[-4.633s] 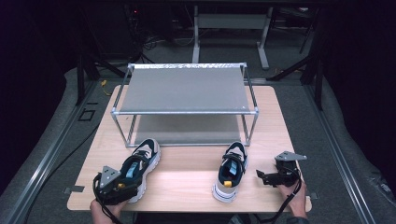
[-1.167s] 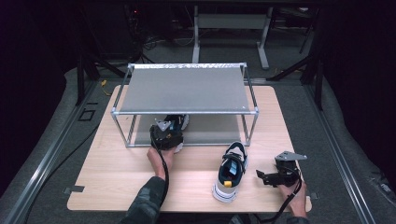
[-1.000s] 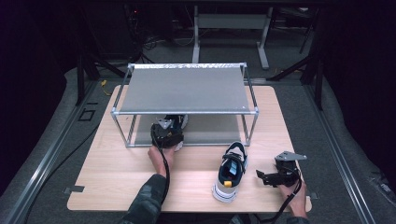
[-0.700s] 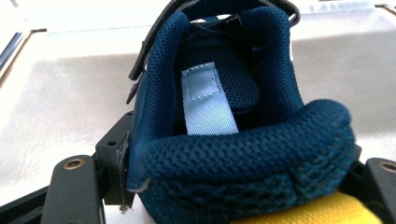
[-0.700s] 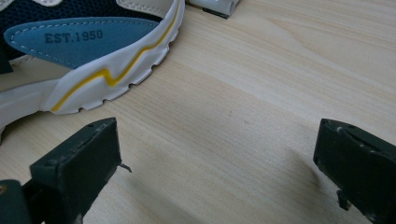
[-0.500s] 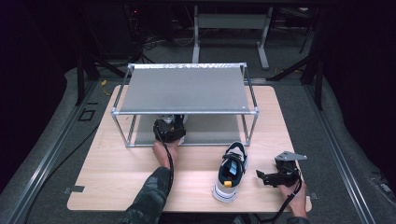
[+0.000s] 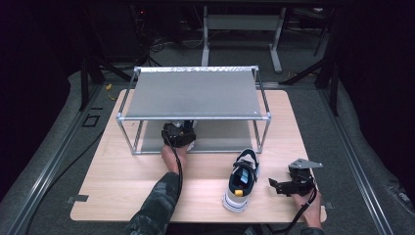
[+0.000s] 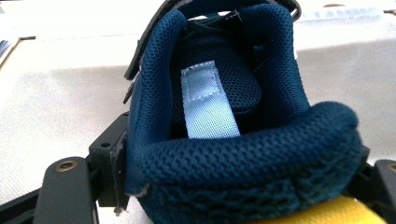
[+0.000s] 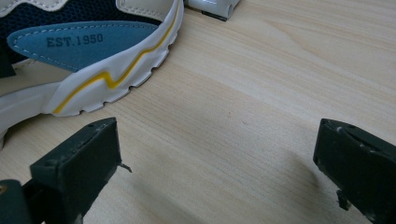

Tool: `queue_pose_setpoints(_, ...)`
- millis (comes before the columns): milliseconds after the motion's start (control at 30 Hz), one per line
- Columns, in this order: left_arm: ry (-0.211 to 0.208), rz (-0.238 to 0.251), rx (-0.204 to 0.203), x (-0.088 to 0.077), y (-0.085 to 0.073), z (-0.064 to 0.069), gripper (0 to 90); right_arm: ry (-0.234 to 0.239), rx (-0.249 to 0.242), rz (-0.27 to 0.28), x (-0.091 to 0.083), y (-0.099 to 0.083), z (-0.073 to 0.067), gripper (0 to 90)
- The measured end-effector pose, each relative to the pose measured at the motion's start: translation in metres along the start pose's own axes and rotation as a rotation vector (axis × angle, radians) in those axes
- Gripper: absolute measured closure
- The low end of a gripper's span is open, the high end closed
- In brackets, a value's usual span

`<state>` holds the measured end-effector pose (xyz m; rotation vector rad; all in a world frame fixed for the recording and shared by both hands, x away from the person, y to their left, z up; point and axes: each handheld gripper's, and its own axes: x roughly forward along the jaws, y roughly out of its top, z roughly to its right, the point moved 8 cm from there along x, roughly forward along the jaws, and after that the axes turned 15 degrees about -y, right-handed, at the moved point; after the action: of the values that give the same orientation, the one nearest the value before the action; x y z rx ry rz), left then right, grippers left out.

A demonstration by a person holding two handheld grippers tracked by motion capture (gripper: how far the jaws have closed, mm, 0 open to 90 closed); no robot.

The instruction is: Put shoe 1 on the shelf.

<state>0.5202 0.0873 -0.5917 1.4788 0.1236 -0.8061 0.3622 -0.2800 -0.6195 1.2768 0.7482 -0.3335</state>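
A navy shoe point(image 8: 210, 93) with a pale blue heel loop rests on the grey lower shelf point(image 7: 220, 139) of a metal rack point(image 7: 193, 93). Its heel lies between the jaws of my left gripper point(image 7: 178, 133) point(image 8: 247, 154), which have just been opening. A slim gap shows on the right side, so the gripper is open. The matching shoe point(image 7: 241, 180) point(image 9: 84, 51), white-soled with a yellow line, stands on the wooden table point(image 7: 127, 181). Just right of it, my right gripper point(image 7: 275, 186) point(image 9: 219, 135) is open, pointing at the shoe's side with only bare wood between its jaws.
The rack's grey top shelf covers most of the left gripper and its shoe from above. One of the rack's feet point(image 9: 212, 7) stands just beyond the white-soled shoe. Dark floor, rails and stands surround the table.
The left hand carried the navy shoe from the table's front left to the rack, then edged it slightly deeper onto the lower shelf. The right gripper and the other shoe stayed put.
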Motion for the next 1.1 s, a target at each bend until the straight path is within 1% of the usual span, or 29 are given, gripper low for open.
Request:
queue_pose_setpoints(33, 0.000, 0.000, 0.000, 0.000, 0.000, 0.000, 21.0, 0.000, 0.000, 0.000, 0.000, 0.000, 0.000, 0.1)
queue_pose_setpoints(67, -0.024, -0.004, 0.001, -0.001, 0.000, 0.001, 21.0, 0.001, -0.001, -0.001, 0.000, 0.000, 0.000, 0.1)
queue_pose_setpoints(100, -0.040, -0.001, -0.002, -0.001, 0.000, 0.001, 18.4, 0.002, 0.001, 0.001, 0.000, 0.000, 0.000, 0.1)
queue_pose_setpoints(133, -0.066, 0.005, -0.005, -0.006, 0.000, 0.003, 13.5, 0.002, 0.001, 0.001, 0.000, 0.000, 0.000, 0.1)
queue_pose_setpoints(167, -0.066, 0.005, -0.005, -0.006, 0.000, 0.003, 13.4, 0.002, 0.001, 0.001, 0.000, 0.000, 0.000, 0.1)
queue_pose_setpoints(200, -0.032, 0.014, -0.012, -0.012, 0.000, 0.001, 12.6, 0.002, 0.004, 0.002, 0.000, 0.000, 0.000, 0.1)
queue_pose_setpoints(233, -0.038, 0.020, -0.010, -0.018, 0.000, 0.000, 11.7, 0.002, 0.003, 0.000, 0.000, 0.000, 0.000, 0.1)
queue_pose_setpoints(267, -0.038, 0.020, -0.010, -0.018, 0.000, 0.000, 10.6, 0.002, 0.003, 0.000, 0.000, 0.000, 0.000, 0.1)
queue_pose_setpoints(300, -0.055, 0.017, -0.012, -0.022, -0.001, 0.001, 10.6, 0.003, 0.001, -0.002, 0.000, 0.000, 0.000, 0.1)
queue_pose_setpoints(367, -0.074, 0.011, 0.003, -0.032, -0.004, 0.001, 7.7, 0.002, 0.000, -0.001, 0.000, 0.000, 0.000, 0.2)
queue_pose_setpoints(400, -0.074, 0.011, 0.003, -0.032, -0.004, 0.001, 7.0, 0.002, 0.001, -0.001, 0.000, 0.000, 0.000, 0.3)
queue_pose_setpoints(433, -0.085, 0.009, 0.008, -0.042, -0.007, 0.000, 6.3, 0.001, 0.001, -0.002, 0.000, 0.000, 0.000, 0.3)
queue_pose_setpoints(467, -0.085, 0.009, 0.008, -0.042, -0.007, 0.000, 5.2, 0.001, 0.001, -0.002, 0.000, 0.000, 0.000, 0.3)
queue_pose_setpoints(500, -0.089, 0.012, 0.006, -0.047, -0.008, 0.001, 3.8, 0.001, 0.004, -0.001, 0.000, 0.000, 0.000, 0.5)
queue_pose_setpoints(533, -0.101, 0.007, 0.012, -0.050, -0.009, 0.002, 3.8, 0.001, 0.004, -0.001, 0.000, 0.000, 0.000, 0.5)
queue_pose_setpoints(567, -0.111, 0.011, 0.033, -0.060, -0.012, 0.003, 3.4, 0.001, 0.005, -0.002, 0.000, 0.000, 0.000, 0.6)
queue_pose_setpoints(600, -0.111, 0.011, 0.033, -0.060, -0.012, 0.003, 3.2, 0.001, 0.005, -0.002, 0.000, 0.000, 0.000, 0.6)
queue_pose_setpoints(633, -0.135, -0.002, 0.043, -0.070, -0.016, 0.003, 2.6, 0.001, 0.010, 0.006, 0.000, 0.000, 0.000, 0.9)
queue_pose_setpoints(700, -0.140, -0.012, 0.049, -0.075, -0.019, 0.002, 0.3, 0.000, 0.011, 0.006, 0.000, 0.000, 0.000, 0.9)
queue_pose_setpoints(733, -0.154, -0.021, 0.060, -0.085, -0.025, 0.002, 0.1, 0.000, 0.009, 0.000, -0.001, 0.000, 0.000, 1.1)
queue_pose_setpoints(767, -0.164, -0.022, 0.056, -0.089, -0.028, 0.002, 0.1, -0.001, 0.013, 0.002, -0.001, 0.000, 0.000, 1.1)
queue_pose_setpoints(800, -0.168, -0.025, 0.059, -0.094, -0.032, 0.002, 0.1, -0.002, 0.011, 0.000, -0.001, 0.000, 0.000, 1.2)
queue_pose_setpoints(833, -0.168, -0.025, 0.059, -0.094, -0.032, 0.002, 0.0, -0.002, 0.011, 0.000, -0.001, 0.000, 0.000, 1.2)
queue_pose_setpoints(867, -0.174, -0.034, 0.070, -0.099, -0.036, 0.002, 0.0, -0.005, 0.011, -0.001, -0.002, 0.000, -0.001, 1.2)
queue_pose_setpoints(933, -0.180, -0.041, 0.077, -0.108, -0.043, 0.001, 0.0, -0.003, 0.016, 0.000, -0.001, 0.000, -0.001, 1.2)
queue_pose_setpoints(967, -0.183, -0.046, 0.075, -0.118, -0.052, -0.001, 0.0, -0.005, 0.018, -0.005, -0.001, 0.000, -0.001, 1.2)
queue_pose_setpoints(1000, -0.183, -0.046, 0.075, -0.118, -0.052, -0.001, 0.0, -0.005, 0.018, -0.005, -0.001, 0.000, -0.001, 1.2)
queue_pose_setpoints(1067, -0.176, -0.068, 0.089, -0.129, -0.064, -0.007, 0.0, -0.014, 0.018, 0.001, -0.001, 0.000, -0.001, 1.2)
queue_pose_setpoints(1100, -0.176, -0.068, 0.089, -0.129, -0.064, -0.007, 0.0, -0.016, 0.019, -0.001, -0.001, 0.000, -0.001, 1.2)
